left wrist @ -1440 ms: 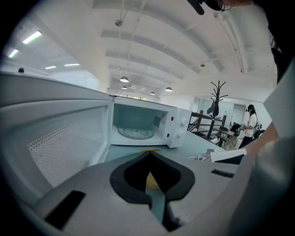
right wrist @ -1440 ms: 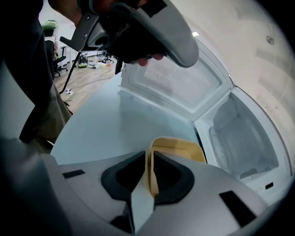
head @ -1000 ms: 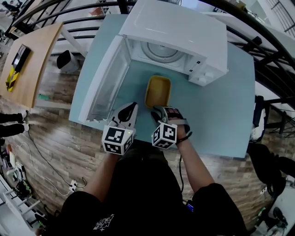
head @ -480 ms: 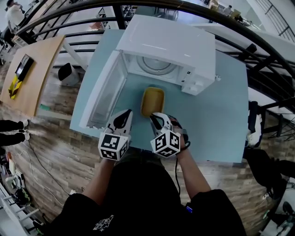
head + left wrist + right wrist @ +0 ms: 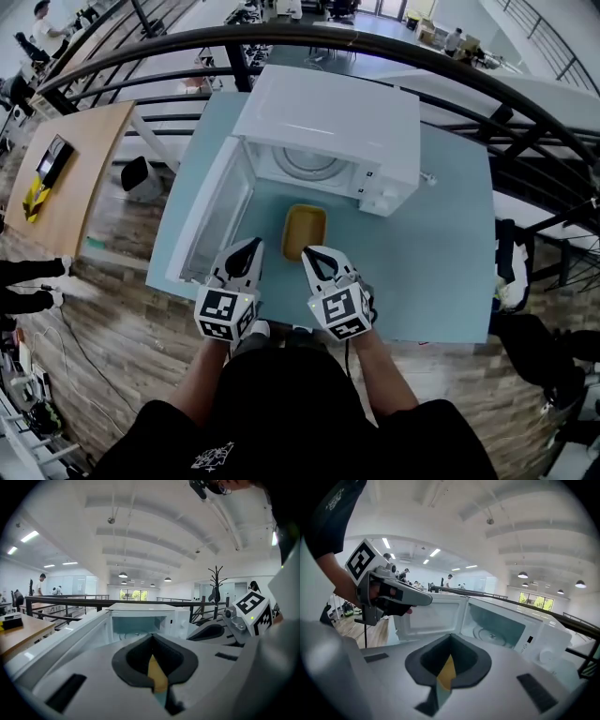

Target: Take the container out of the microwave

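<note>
The yellow container [image 5: 305, 231] sits on the light blue table [image 5: 422, 253], just in front of the white microwave [image 5: 328, 122], whose door [image 5: 217, 217] swings open to the left. The turntable inside is bare. My left gripper [image 5: 251, 247] hovers near the table's front edge, left of the container, jaws shut and empty. My right gripper [image 5: 310, 253] hangs close before the container's near end; its jaws have just been closing and are shut with nothing between them. Both gripper views show the container as a yellow sliver [image 5: 157, 678] [image 5: 446, 673] below the shut jaws.
A black railing [image 5: 375, 42] curves behind the microwave. A wooden table [image 5: 66, 150] stands to the left, with a dark bin [image 5: 138, 125] beside it. The blue table's near edge runs just under both grippers. A person's feet [image 5: 28, 272] stand at the far left.
Both grippers have lifted and drawn back from the container towards me. The right gripper's jaws, open near the container a second ago, have closed empty. The container stays on the table.
</note>
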Action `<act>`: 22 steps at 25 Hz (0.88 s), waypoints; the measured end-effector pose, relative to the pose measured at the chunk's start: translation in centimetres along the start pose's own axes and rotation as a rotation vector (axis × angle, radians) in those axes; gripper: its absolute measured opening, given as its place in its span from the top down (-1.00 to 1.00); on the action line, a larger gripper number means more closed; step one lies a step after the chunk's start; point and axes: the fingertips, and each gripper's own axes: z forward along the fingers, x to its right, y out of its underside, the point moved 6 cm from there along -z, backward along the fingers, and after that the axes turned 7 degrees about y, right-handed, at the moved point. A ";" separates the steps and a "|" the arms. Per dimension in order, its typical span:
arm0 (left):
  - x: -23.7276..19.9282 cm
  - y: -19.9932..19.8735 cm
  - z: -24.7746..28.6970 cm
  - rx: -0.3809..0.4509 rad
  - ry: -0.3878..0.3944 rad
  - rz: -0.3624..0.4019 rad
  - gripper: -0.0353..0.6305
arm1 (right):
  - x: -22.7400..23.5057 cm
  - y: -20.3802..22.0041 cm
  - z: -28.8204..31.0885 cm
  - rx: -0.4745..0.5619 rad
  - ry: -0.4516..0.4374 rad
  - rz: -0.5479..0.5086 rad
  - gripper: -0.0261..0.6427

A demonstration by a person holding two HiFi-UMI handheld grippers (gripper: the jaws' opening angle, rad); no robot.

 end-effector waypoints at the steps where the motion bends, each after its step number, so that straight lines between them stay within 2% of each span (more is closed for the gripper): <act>1: 0.0 -0.3 -0.1 0.008 0.002 0.004 0.87 | 0.1 -0.3 -0.3 0.013 0.009 0.016 0.90; 10: 0.0 -3.1 -1.2 0.073 0.059 0.039 0.87 | 1.8 -3.9 -3.5 0.097 0.130 0.091 0.90; 22: -0.7 -7.2 -3.0 0.165 0.175 0.094 0.87 | 3.1 -8.1 -7.4 0.192 0.360 0.156 0.90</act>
